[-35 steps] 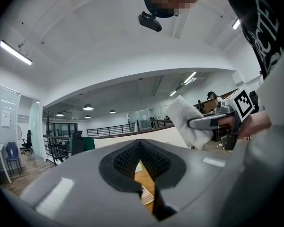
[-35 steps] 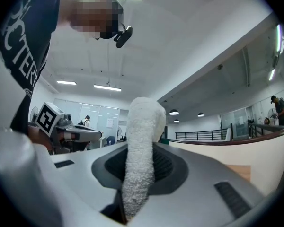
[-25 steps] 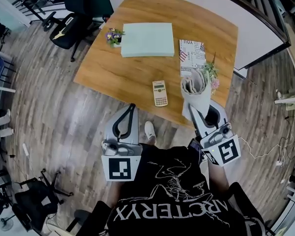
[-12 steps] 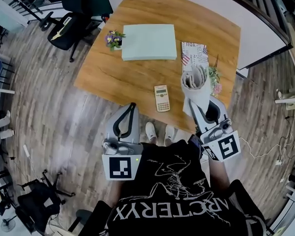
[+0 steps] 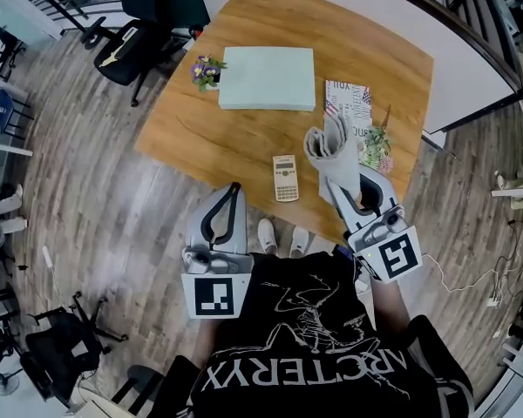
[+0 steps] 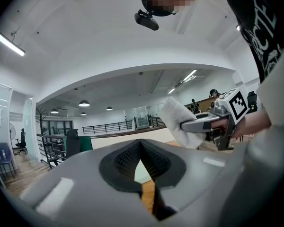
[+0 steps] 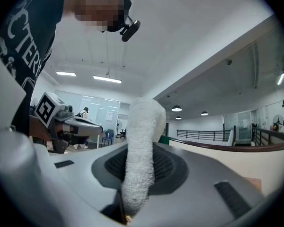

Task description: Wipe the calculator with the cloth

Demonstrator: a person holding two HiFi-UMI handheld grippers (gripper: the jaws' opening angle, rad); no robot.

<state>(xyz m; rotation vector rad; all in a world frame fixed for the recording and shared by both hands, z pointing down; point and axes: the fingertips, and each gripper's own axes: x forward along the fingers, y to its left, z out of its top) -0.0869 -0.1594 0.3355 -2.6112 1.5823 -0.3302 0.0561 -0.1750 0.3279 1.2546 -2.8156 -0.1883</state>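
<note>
Calculator point(image 5: 285, 178) lies left of the cloth point(image 5: 325, 144) clamped in right hand-held gripper point(image 5: 343, 184); press lightly there; left hand-held gripper point(image 5: 233, 192) clenched, empty.

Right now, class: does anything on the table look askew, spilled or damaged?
Nothing stands out. The calculator lies flat on the table near its front edge; the cloth is clamped in the right gripper.

Bright, even indoor light comes from ceiling lamps point(image 6: 84, 103) and strip lights point(image 7: 107, 79). Shadows on the wooden surface point(image 5: 244, 138) are soft. Every view bows strongly at its edges, and both gripper views darken in the corners. The cloth point(image 7: 139, 145) shows sharp texture.
</note>
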